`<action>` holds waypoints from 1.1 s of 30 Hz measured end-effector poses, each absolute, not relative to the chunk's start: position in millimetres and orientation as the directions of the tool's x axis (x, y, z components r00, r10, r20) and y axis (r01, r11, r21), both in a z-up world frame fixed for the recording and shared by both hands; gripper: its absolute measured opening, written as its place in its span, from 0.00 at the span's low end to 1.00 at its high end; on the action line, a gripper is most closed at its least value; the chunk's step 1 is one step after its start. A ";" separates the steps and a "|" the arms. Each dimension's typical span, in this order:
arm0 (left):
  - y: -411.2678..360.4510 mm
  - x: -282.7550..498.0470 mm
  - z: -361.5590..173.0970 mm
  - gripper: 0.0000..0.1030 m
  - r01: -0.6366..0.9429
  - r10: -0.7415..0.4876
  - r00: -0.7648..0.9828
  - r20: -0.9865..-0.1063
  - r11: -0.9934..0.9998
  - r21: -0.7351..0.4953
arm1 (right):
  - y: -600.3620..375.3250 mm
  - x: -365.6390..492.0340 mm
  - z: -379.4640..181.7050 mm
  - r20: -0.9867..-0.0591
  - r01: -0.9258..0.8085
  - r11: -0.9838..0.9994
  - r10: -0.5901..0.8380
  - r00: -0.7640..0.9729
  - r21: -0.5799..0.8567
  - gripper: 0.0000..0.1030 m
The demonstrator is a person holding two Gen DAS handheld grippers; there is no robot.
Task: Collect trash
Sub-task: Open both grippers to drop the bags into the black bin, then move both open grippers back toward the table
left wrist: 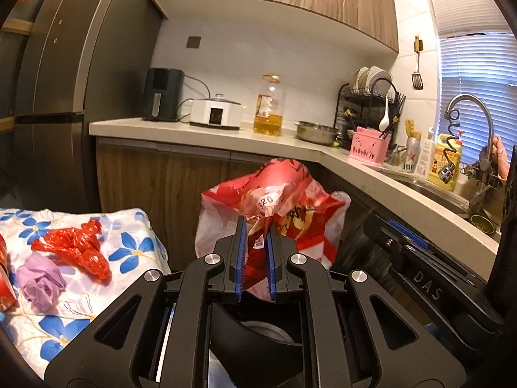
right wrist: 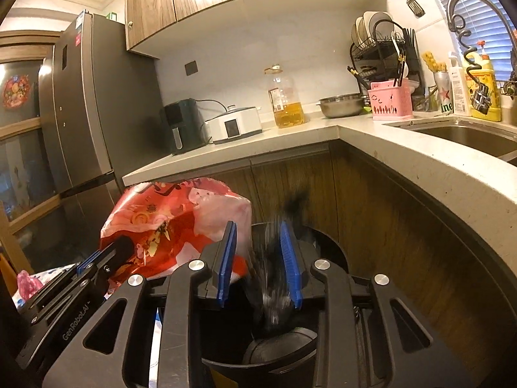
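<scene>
Your left gripper (left wrist: 255, 252) is clamped on the red-and-white bag (left wrist: 284, 200): the blue pads pinch a fold of it and the rest balloons up above and ahead of the fingers. From the right wrist view the same bag (right wrist: 168, 223) hangs left of your right gripper (right wrist: 258, 258), with the left gripper (right wrist: 106, 258) coming in from the lower left. Your right gripper's jaws stand apart. A black, motion-blurred piece (right wrist: 278, 278) sits between them; I can't tell whether either pad touches it, and it looks loose. It's over the open black bin (right wrist: 326, 245), which sits on the floor right below both grippers, against the wood cabinet (right wrist: 381, 200) under the counter (right wrist: 404, 148). In the left view the bin (left wrist: 258, 333) shows only as a dark opening under the fingers. More trash is left of you on the flowered cloth (left wrist: 135, 245): a crumpled red bag (left wrist: 77, 245) and, just beside it, a purple wad (left wrist: 40, 283), touching or nearly so. A red carton edge (left wrist: 5, 278) shows at the far left of the frame, mostly cut off.
</scene>
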State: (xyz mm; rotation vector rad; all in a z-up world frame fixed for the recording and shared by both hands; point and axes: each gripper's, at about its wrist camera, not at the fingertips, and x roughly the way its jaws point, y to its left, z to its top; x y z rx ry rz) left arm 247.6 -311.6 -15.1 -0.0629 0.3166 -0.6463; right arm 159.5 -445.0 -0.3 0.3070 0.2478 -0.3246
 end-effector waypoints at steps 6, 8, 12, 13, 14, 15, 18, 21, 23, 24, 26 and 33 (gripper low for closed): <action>-310.3 249.2 -20.9 0.44 0.579 -0.602 0.750 -0.275 0.798 -0.168 | -448.1 152.5 0.9 -0.277 0.369 0.891 -0.297 0.914 0.265 0.42; -306.3 248.0 -21.5 0.53 0.577 -0.604 0.751 -0.267 0.797 -0.179 | -448.7 149.4 0.9 -0.276 0.377 0.887 -0.304 0.912 0.268 0.44; -297.1 249.1 -23.4 0.65 0.548 -0.578 0.768 -0.277 0.816 -0.184 | -446.9 145.3 1.3 -0.279 0.386 0.884 -0.314 0.908 0.264 0.48; -292.7 248.1 -24.3 0.67 0.533 -0.564 0.777 -0.280 0.826 -0.183 | -445.2 143.5 1.2 -0.278 0.386 0.884 -0.314 0.908 0.263 0.50; -289.3 247.3 -24.6 0.71 0.528 -0.560 0.779 -0.282 0.829 -0.185 | -443.8 142.6 1.2 -0.280 0.386 0.885 -0.313 0.908 0.261 0.51; -286.5 246.4 -24.6 0.75 0.524 -0.556 0.781 -0.284 0.831 -0.187 | -441.6 141.5 1.1 -0.282 0.388 0.885 -0.315 0.906 0.258 0.52; -275.0 240.4 -24.3 0.80 0.493 -0.524 0.801 -0.290 0.852 -0.178 | -435.6 138.2 1.6 -0.284 0.389 0.887 -0.318 0.905 0.247 0.58; -260.6 231.4 -21.8 0.86 0.461 -0.489 0.820 -0.298 0.872 -0.164 | -427.1 133.4 2.4 -0.288 0.390 0.891 -0.320 0.903 0.231 0.65; -251.7 224.1 -18.9 0.89 0.445 -0.471 0.831 -0.295 0.882 -0.154 | -420.8 129.5 3.4 -0.297 0.389 0.894 -0.318 0.901 0.224 0.69; -247.0 219.1 -17.3 0.91 0.438 -0.462 0.838 -0.292 0.887 -0.146 | -417.3 126.9 3.8 -0.301 0.388 0.894 -0.316 0.900 0.223 0.72; -238.8 210.6 -15.2 0.93 0.425 -0.444 0.847 -0.291 0.896 -0.129 | -411.5 122.3 4.1 -0.307 0.386 0.895 -0.311 0.899 0.223 0.76; -201.3 177.3 -11.6 0.94 0.382 -0.395 0.869 -0.296 0.918 -0.103 | -386.3 99.4 5.9 -0.314 0.368 0.906 -0.294 0.903 0.209 0.83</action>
